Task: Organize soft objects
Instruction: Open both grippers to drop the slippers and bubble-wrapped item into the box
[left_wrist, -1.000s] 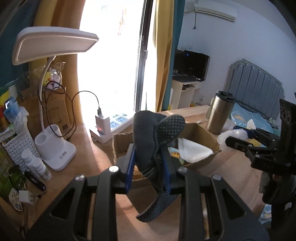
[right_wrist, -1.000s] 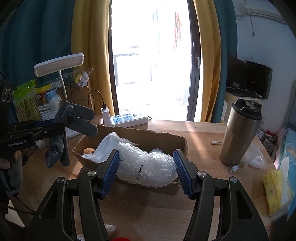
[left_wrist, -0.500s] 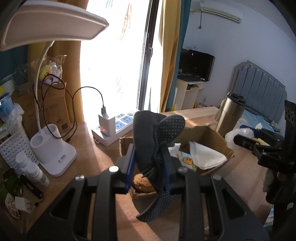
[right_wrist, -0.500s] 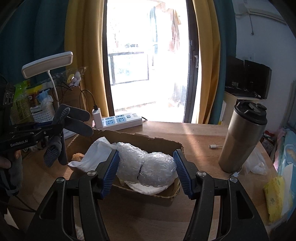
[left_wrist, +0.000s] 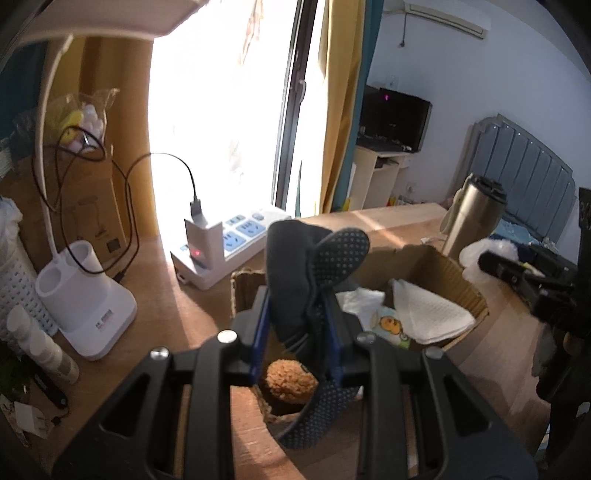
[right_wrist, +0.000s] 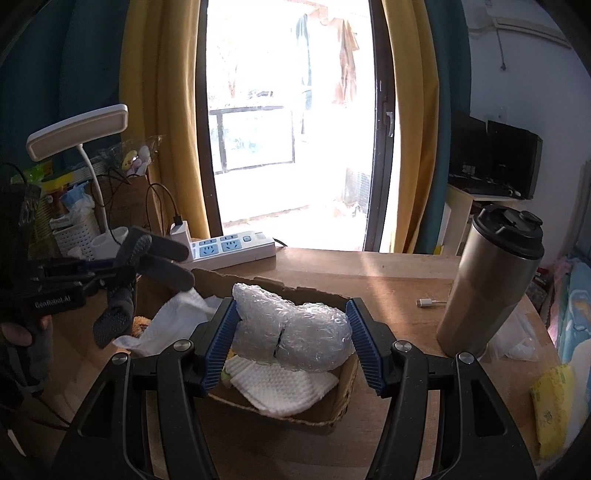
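My left gripper (left_wrist: 295, 325) is shut on a dark grey dotted glove (left_wrist: 314, 266) and holds it over the left end of the open cardboard box (left_wrist: 458, 275). In the box lie a brown fuzzy ball (left_wrist: 291, 380), a white cloth (left_wrist: 428, 314) and a yellow cartoon item (left_wrist: 391, 325). My right gripper (right_wrist: 291, 332) is shut on a wad of bubble wrap (right_wrist: 291, 332) held over the right part of the box (right_wrist: 325, 413). The glove (right_wrist: 147, 266) and left gripper (right_wrist: 92, 275) also show in the right wrist view.
A steel tumbler (right_wrist: 491, 288) stands right of the box. A white power strip (right_wrist: 229, 251) with a charger lies behind it. A white desk lamp (left_wrist: 85, 295), a basket (right_wrist: 74, 236) and bottles (left_wrist: 40, 347) stand at the left. A yellow pack (right_wrist: 554, 398) lies far right.
Both grippers have moved forward and lower over the box. The glove now hangs above the brown ball. The bubble wrap now sits above the white pad inside the box.
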